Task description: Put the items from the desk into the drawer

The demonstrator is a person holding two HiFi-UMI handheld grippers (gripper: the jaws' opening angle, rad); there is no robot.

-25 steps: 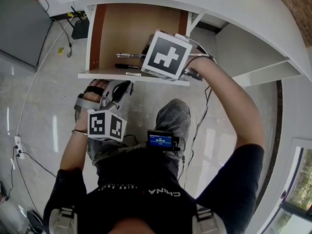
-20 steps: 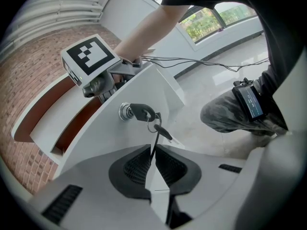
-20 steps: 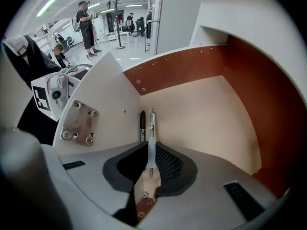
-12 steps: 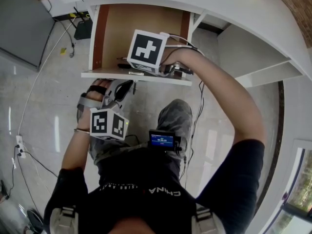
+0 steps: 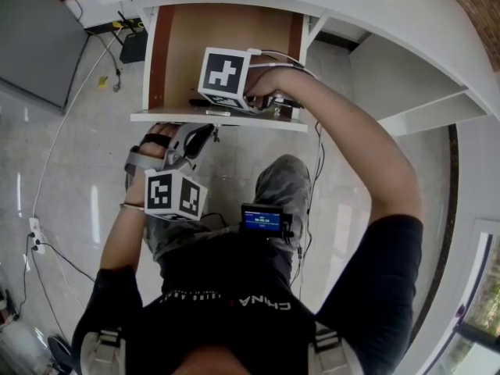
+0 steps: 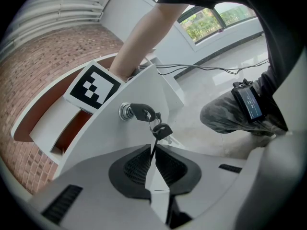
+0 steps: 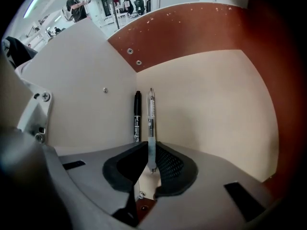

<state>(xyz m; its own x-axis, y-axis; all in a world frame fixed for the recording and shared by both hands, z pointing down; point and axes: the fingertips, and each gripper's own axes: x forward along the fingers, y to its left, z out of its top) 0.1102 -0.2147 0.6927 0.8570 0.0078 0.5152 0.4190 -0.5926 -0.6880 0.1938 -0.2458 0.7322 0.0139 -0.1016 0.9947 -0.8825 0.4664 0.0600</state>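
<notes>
Pads (image 7: 169, 163) of the right tool (image 7: 151, 152) are clamped on the tip end of a clear pen (image 7: 151, 119). The pen's barrel runs out ahead over the pale floor of the open drawer (image 7: 211, 109). Just to the pen's left a black marker (image 7: 137, 116) lies on that floor, roughly parallel to it and close to the drawer's side wall. In the head view this tool's marker cube (image 5: 226, 76) sits over the drawer near its front edge. The left tool (image 6: 153, 153) has its jaws together with nothing held, and it points up at the white drawer front (image 6: 91, 143) from below. A lock (image 6: 126, 112) there carries a key (image 6: 141, 111), and a second key (image 6: 163, 131) dangles from it just beyond the tool's tips.
</notes>
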